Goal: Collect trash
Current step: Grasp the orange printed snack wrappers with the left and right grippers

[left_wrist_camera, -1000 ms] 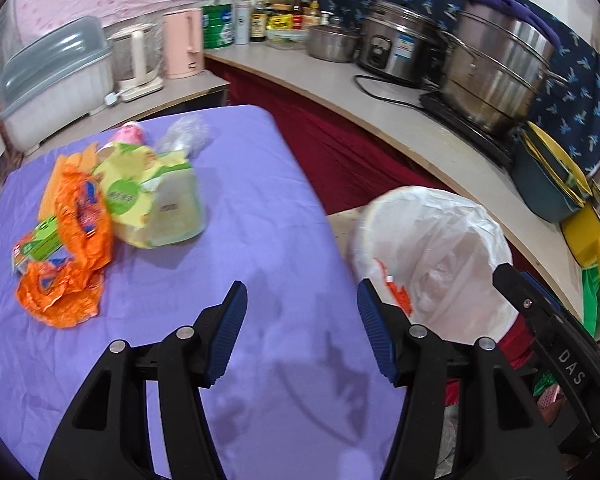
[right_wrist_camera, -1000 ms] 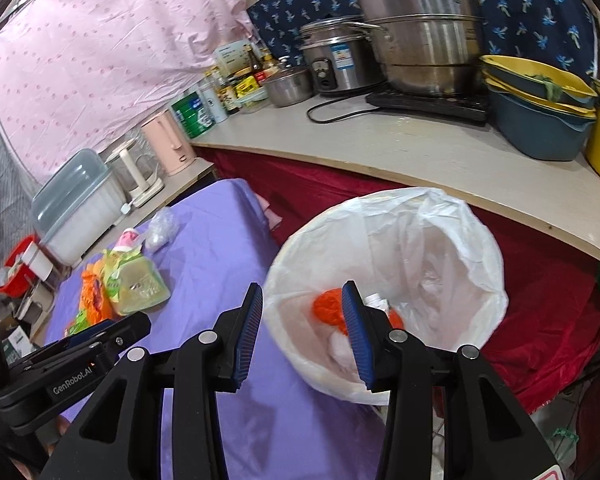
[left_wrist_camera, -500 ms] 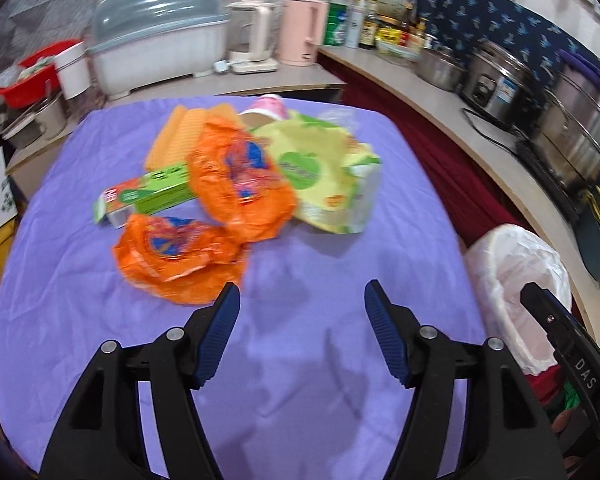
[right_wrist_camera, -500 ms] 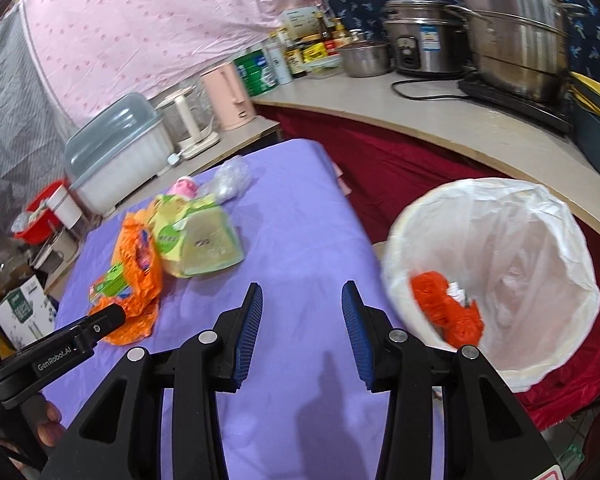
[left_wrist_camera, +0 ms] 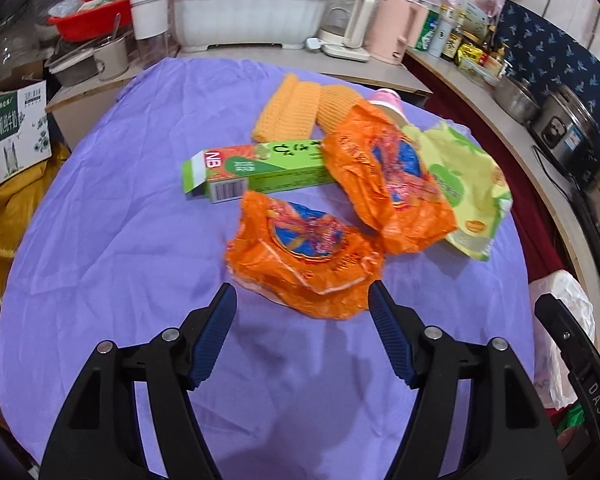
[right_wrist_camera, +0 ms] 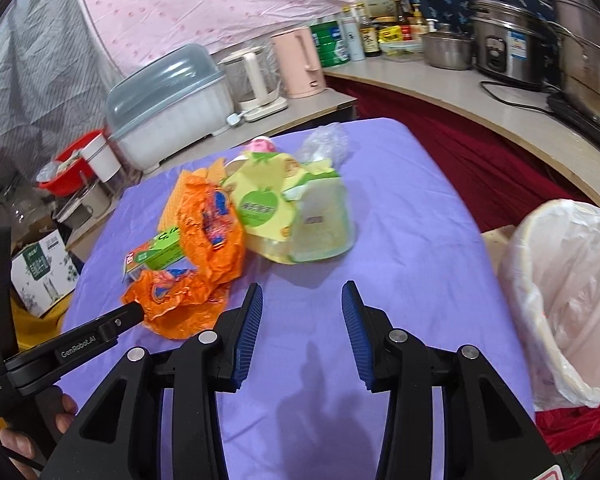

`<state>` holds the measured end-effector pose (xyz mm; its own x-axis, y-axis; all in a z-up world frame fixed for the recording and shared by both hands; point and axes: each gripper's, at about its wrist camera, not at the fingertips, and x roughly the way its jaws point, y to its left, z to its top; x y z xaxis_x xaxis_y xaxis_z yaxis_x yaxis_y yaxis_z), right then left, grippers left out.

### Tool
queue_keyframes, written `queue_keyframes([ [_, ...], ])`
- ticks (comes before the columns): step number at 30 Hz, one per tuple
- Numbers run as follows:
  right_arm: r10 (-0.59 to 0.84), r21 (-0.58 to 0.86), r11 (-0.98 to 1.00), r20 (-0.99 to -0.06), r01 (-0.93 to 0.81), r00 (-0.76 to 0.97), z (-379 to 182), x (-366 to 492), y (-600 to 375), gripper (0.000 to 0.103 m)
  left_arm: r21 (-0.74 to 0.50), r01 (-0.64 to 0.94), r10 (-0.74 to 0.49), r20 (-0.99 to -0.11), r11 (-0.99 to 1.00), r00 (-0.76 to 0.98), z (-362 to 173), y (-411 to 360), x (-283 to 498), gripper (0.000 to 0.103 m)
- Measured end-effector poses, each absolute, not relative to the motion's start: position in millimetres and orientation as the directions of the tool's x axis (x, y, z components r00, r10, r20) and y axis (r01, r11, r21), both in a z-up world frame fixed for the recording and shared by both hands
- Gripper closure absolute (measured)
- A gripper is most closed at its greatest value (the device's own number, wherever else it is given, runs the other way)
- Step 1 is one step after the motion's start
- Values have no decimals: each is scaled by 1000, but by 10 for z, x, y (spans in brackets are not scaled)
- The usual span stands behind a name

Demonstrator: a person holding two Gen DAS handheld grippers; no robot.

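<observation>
Left tongs [left_wrist_camera: 302,304] spread wide and empty, lined up right over the near orange wrapper [left_wrist_camera: 300,256], which lies crumpled on the purple-covered counter [left_wrist_camera: 112,240] just ahead of the blue pads. That wrapper looks feather-light, thin and crinkly, probably slick film, so my call is pinch a raised fold near its front edge rather than the flat middle, where it could slide away. A second orange wrapper [left_wrist_camera: 388,184] sits behind it, overlapping a green carton [left_wrist_camera: 256,172] and a yellow-green packet [left_wrist_camera: 464,188]. The carton looks stiffer, best taken across its narrow sides. Right tongs [right_wrist_camera: 302,312] also open, holding nothing, over bare cloth. The white-lined bin [right_wrist_camera: 568,292] waits off the counter's right edge.
</observation>
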<state>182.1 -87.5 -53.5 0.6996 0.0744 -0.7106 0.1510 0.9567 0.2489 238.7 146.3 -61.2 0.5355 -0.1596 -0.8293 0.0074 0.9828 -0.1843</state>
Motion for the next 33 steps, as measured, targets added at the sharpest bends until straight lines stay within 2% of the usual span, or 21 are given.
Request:
queue_keyframes([
  [4,99,247,962,-717,118,691,-564,2022,-685,62,-209,-22,-166,-834,978,525,-675,1608,2506,32],
  [9,117,247,964,-719,96,685,-593,2279,-556,62,-225,-38,-175,-846,974,504,-769,1677,2679,30],
  [22,143,251,965,-752,79,643,-849,2790,-421,62,-245,-36,-204,-873,969,444,-1076,1648,3002,31],
  [27,154,255,964,-762,73,629,-945,2879,-377,67,-245,-13,-215,-873,969,437,-1126,1593,3010,39],
  [29,159,256,964,-765,68,624,-966,2894,-353,76,-248,-1,-222,-873,969,435,-1133,1567,3007,45],
  [30,162,257,964,-766,65,622,-976,2899,-341,78,-248,3,-225,-873,969,433,-1136,1555,3007,47],
  [33,167,259,964,-763,59,625,-972,2883,-320,89,-249,9,-228,-873,969,431,-1136,1543,2993,62],
])
